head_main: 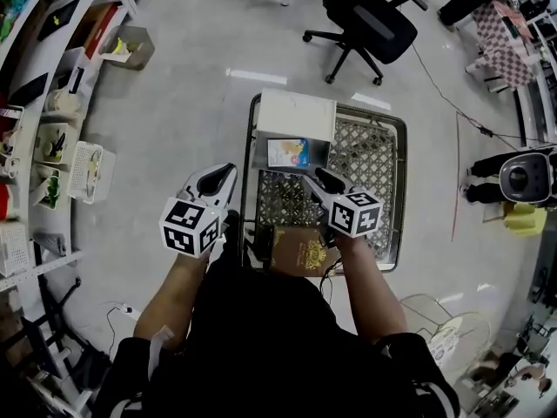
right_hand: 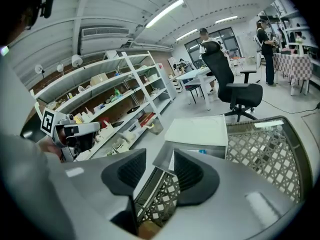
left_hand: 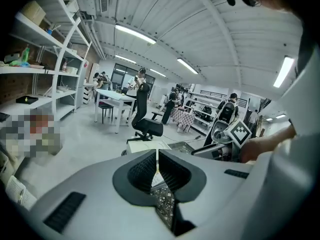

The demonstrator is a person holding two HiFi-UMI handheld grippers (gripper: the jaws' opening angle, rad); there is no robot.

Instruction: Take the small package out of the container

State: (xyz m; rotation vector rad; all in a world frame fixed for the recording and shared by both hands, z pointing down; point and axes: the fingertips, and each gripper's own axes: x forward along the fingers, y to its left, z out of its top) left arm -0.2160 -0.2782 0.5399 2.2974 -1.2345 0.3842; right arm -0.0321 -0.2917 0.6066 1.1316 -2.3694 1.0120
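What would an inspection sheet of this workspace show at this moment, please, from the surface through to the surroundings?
Surface: mesh cart tray, metal.
Job's things: white box open at the tray's far end; small package, blue and white, inside it.
Clutter: brown packet at the tray's near end.
Grippers: left gripper fingers together, empty; right gripper fingers apart, empty, over the tray short of the box.
Cables: thin cable on the floor beyond the cart.
Surroundings: shelves on the left, office chair ahead.

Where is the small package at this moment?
Head view, centre: the small package lies inside the open white container in the mesh basket, far left corner, just beyond the right gripper.
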